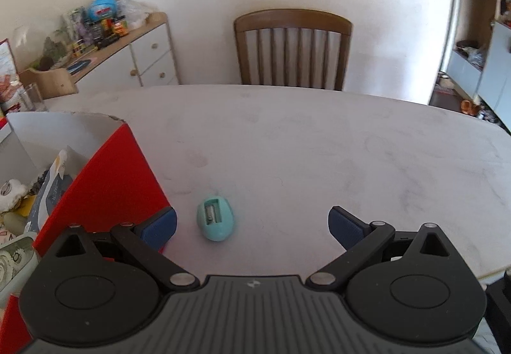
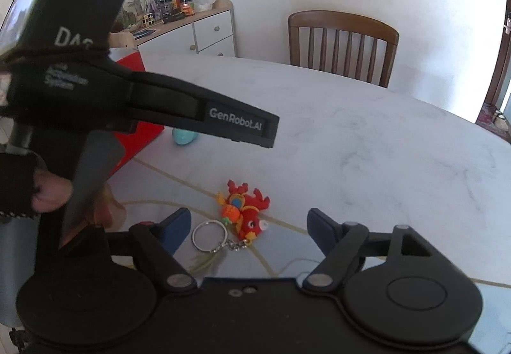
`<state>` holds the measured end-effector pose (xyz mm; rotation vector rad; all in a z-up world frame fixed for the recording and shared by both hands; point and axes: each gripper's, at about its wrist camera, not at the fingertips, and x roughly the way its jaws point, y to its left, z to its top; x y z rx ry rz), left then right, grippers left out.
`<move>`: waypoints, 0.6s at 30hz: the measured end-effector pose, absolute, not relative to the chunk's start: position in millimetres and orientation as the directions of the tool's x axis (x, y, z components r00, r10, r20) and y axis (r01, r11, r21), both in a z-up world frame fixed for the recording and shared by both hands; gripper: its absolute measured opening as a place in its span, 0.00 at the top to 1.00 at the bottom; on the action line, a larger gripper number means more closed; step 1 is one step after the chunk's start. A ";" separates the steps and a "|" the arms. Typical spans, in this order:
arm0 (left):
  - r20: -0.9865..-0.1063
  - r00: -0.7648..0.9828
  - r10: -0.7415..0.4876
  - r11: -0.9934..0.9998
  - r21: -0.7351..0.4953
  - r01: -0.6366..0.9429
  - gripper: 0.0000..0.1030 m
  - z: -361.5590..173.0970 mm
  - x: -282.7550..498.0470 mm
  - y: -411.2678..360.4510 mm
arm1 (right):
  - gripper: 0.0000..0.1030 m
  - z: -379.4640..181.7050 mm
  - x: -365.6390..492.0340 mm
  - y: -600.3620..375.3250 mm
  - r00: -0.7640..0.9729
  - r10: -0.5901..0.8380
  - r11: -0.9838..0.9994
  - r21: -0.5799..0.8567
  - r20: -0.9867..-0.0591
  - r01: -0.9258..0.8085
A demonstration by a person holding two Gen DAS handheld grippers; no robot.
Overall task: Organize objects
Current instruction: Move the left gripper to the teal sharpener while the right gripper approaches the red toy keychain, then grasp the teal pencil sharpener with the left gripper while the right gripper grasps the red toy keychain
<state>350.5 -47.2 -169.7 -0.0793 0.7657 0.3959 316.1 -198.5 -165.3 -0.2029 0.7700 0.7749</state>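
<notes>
A teal egg-shaped pencil sharpener lies on the pale table, close to the red box. My left gripper stands open around it, the sharpener nearer the left finger and touching neither pad. In the right wrist view a red plush fish keychain with a metal ring lies between the fingers of my right gripper, which is open and clear of it. The sharpener shows partly behind the left gripper's body there.
The red box holds several items at the table's left. A wooden chair stands at the far edge. A sideboard with clutter lines the wall. A hand grips the left tool.
</notes>
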 end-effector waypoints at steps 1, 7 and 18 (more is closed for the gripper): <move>-0.687 0.650 0.325 0.922 0.075 -0.381 0.01 -170.6 352.4 -48.4 | 0.27 -166.7 317.4 -197.5 0.460 0.557 0.709 0.107 -0.692 -0.697; -0.695 0.609 0.382 0.889 0.098 -0.447 0.02 -178.2 363.8 -48.4 | 0.37 -175.9 324.7 -194.8 0.441 0.560 0.704 0.122 -0.701 -0.700; -0.766 0.550 0.333 0.863 0.013 -0.505 0.13 -196.5 374.7 -31.5 | 0.55 -179.7 329.3 -193.8 0.418 0.585 0.636 0.073 -0.695 -0.768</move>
